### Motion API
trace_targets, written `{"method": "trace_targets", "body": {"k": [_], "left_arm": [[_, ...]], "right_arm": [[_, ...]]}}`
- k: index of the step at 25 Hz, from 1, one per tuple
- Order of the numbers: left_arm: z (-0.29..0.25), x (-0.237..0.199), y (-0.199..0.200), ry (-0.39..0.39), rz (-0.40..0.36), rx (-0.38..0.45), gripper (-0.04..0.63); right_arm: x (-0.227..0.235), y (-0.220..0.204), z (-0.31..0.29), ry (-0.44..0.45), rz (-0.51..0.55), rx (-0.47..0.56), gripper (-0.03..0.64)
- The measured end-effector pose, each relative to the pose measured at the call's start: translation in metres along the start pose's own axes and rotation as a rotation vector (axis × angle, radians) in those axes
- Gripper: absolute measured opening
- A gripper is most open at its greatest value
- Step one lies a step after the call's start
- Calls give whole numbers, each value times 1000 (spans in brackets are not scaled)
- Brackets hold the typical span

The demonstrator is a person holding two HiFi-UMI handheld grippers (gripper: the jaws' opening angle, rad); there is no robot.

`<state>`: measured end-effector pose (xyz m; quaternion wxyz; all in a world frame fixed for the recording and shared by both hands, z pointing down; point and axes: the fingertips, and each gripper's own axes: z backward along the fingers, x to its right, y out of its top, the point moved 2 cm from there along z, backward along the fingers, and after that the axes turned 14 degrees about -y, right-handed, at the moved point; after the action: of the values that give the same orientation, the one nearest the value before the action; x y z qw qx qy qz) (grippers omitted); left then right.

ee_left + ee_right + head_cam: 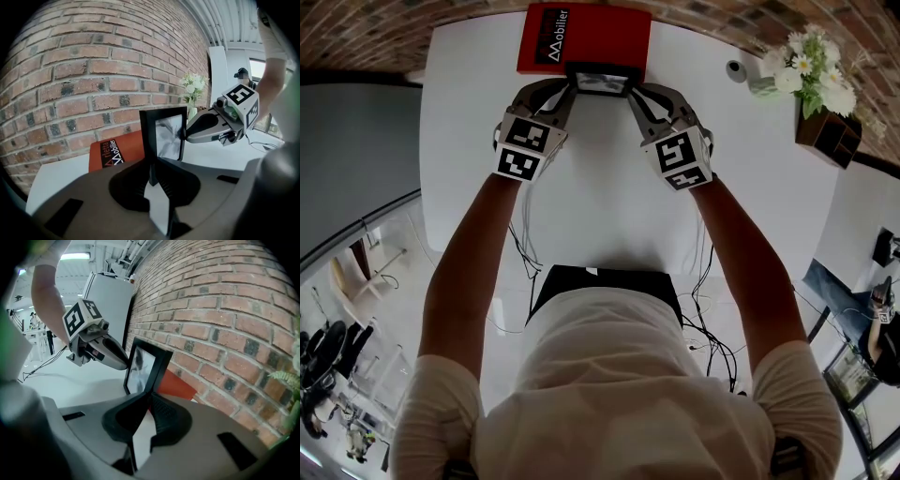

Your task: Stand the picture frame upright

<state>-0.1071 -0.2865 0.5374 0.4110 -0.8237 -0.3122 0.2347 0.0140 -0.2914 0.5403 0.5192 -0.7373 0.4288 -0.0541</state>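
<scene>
Left gripper (567, 92) is clamped on the left edge of the picture frame (602, 82), and right gripper (637, 94) is clamped on its right edge. One grip per side likely keeps it from twisting while it's set down. The frame looks upright at the far middle of the white bench (600, 197), just in front of the red box (581, 33) by the brick wall (84, 70). Can't tell if its base is down. Flowers (811, 66) far right, well apart.

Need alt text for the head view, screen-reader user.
The left gripper and right gripper clamp a black picture frame by its opposite sides at the far side of a white table, in front of a red book. Flowers stand at the far right.
</scene>
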Motion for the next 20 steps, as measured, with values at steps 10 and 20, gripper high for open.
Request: {"method": "trace_targets", "body": {"k": [10, 20], "left_arm": [[1, 2, -6, -8, -8, 1, 31], [1, 2, -6, -13, -1, 4, 32]], "right_arm": [[-3, -3, 1, -22, 8, -13, 34], [-6, -2, 0, -20, 1, 15, 34]]}}
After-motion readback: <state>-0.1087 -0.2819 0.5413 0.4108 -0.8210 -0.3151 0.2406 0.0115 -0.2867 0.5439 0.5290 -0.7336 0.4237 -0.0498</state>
